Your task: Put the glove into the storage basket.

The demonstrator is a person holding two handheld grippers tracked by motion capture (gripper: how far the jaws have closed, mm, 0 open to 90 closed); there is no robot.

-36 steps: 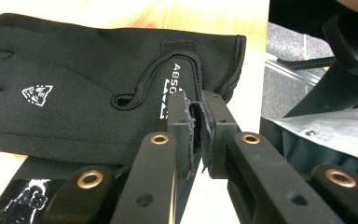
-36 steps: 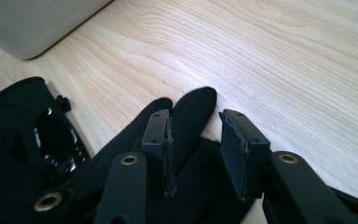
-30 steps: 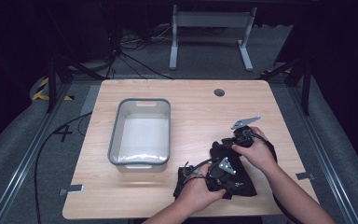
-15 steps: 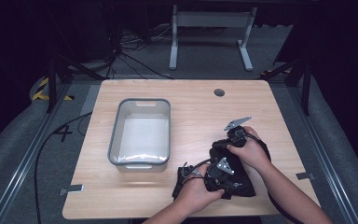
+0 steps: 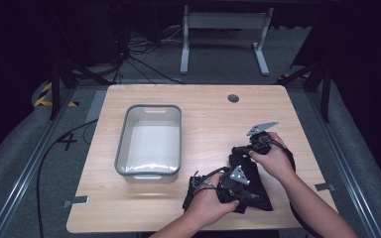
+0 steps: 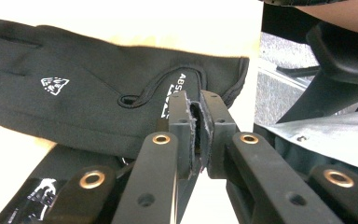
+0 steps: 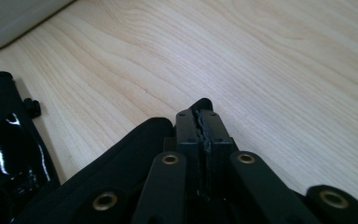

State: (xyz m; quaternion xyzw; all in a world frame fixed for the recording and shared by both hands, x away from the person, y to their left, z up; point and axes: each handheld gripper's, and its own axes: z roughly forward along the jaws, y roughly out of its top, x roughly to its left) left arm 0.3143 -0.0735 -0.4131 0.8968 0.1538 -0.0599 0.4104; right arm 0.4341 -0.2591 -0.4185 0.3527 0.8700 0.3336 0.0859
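Note:
A pair of black gloves (image 5: 259,194) lies in a heap near the table's front right edge. In the left gripper view the upper glove (image 6: 98,93) bears a small white logo, and my left gripper (image 6: 200,116) is shut on its fabric near the cuff. A second glove (image 6: 42,186) with a glossy tag lies beneath it. My right gripper (image 7: 201,116) is shut on a black glove edge (image 7: 121,158) just above the wood. In the high view the left gripper (image 5: 240,191) sits over the heap and the right gripper (image 5: 239,148) at its far end.
A grey plastic bin (image 5: 124,144) stands left of the gloves on the wooden table (image 5: 208,114), and its corner (image 7: 9,23) appears in the right gripper view. A round cable hole (image 5: 233,98) is at the back. The table's front edge is close to the gloves.
The right gripper has shifted a little left and then back over the heap's far end. The left gripper and the gloves have hardly moved.

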